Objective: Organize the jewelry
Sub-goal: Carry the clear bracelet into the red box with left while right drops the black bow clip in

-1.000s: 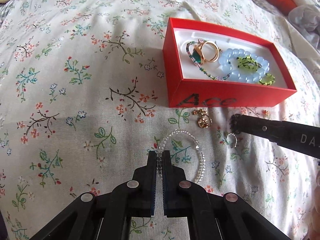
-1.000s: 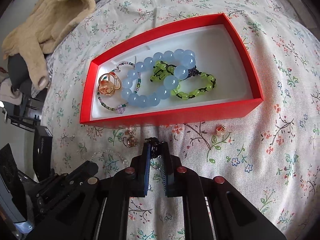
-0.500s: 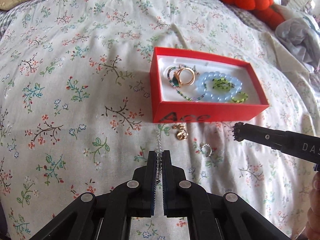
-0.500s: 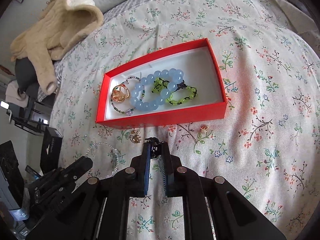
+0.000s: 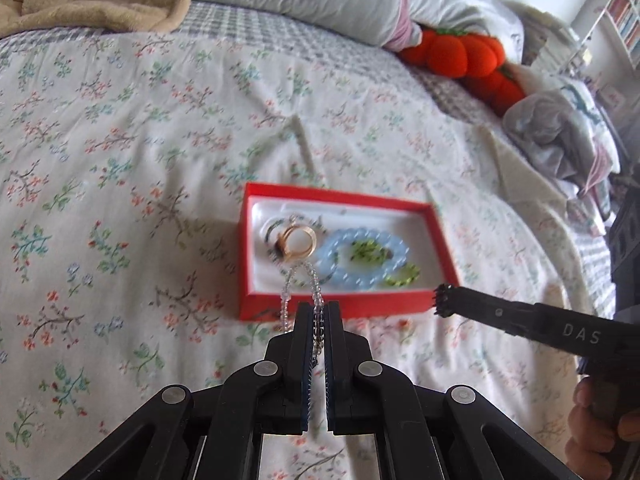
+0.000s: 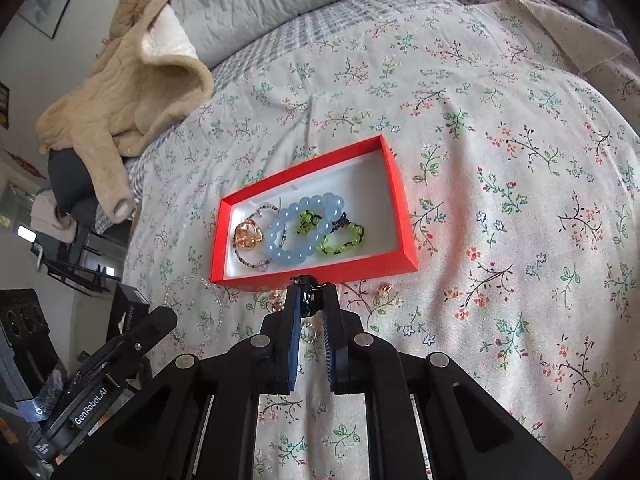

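Lifted off the floral bedspread (image 5: 120, 160) since 1 second ago, the clear bead bracelet (image 5: 298, 280) hangs pinched in the left gripper (image 5: 319, 312) – in front of the red box (image 5: 340, 308). Right gripper (image 6: 310, 300) pinches a small dark piece (image 6: 308, 286), beside the box's near wall.

Your left gripper (image 5: 318, 312) hides the clear bead bracelet's (image 5: 298, 284) lower loop; the small dark item (image 6: 309, 295) pinched at your right tips is unidentifiable.
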Demonstrator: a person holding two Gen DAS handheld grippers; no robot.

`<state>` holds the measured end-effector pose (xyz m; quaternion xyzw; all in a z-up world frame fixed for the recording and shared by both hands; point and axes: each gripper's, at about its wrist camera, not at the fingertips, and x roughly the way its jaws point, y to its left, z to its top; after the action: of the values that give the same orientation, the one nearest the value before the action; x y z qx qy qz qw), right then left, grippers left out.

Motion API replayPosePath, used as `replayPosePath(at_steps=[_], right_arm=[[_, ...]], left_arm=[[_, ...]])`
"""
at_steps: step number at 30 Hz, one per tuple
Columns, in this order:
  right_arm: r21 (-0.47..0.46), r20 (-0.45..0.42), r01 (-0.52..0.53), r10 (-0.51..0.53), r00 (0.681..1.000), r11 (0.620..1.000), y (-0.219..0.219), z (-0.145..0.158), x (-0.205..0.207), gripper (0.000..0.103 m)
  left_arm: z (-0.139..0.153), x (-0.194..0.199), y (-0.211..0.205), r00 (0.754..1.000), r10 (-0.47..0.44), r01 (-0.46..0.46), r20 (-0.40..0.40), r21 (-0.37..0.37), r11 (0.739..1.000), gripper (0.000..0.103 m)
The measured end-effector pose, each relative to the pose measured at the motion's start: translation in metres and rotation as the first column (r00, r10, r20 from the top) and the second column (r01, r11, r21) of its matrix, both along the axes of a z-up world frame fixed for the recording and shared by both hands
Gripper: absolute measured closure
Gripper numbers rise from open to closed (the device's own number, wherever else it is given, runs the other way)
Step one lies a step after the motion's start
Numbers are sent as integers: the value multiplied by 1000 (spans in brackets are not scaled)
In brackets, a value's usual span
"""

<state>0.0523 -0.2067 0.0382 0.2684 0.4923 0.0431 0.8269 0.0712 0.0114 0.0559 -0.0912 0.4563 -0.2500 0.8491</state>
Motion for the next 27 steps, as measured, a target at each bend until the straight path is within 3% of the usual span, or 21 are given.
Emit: replayPosePath(at_steps=[6, 15, 17, 22, 27], right_arm=[[22, 22, 32, -32, 999, 999, -17, 2, 10, 92], [40, 27, 56, -57, 998, 998, -31, -5, 25, 92], [45, 23, 58, -59, 998, 997, -34, -8, 26, 92], [42, 16, 62, -63, 998, 997, -40, -10, 30, 92], [14, 7, 54, -54, 998, 998, -40, -11, 34, 92]], left_arm=[[3, 15, -19, 1000, -18, 19, 22, -67, 998, 102], [-6, 35, -57, 998, -59, 57, -5, -192, 980, 102], [-12, 40, -63, 999, -50, 47, -15, -169, 984, 102], [-26, 47, -66, 999, 27, -28, -21, -23, 999, 102], [-31, 50, -61, 999, 46, -46, -28, 12, 999, 101]])
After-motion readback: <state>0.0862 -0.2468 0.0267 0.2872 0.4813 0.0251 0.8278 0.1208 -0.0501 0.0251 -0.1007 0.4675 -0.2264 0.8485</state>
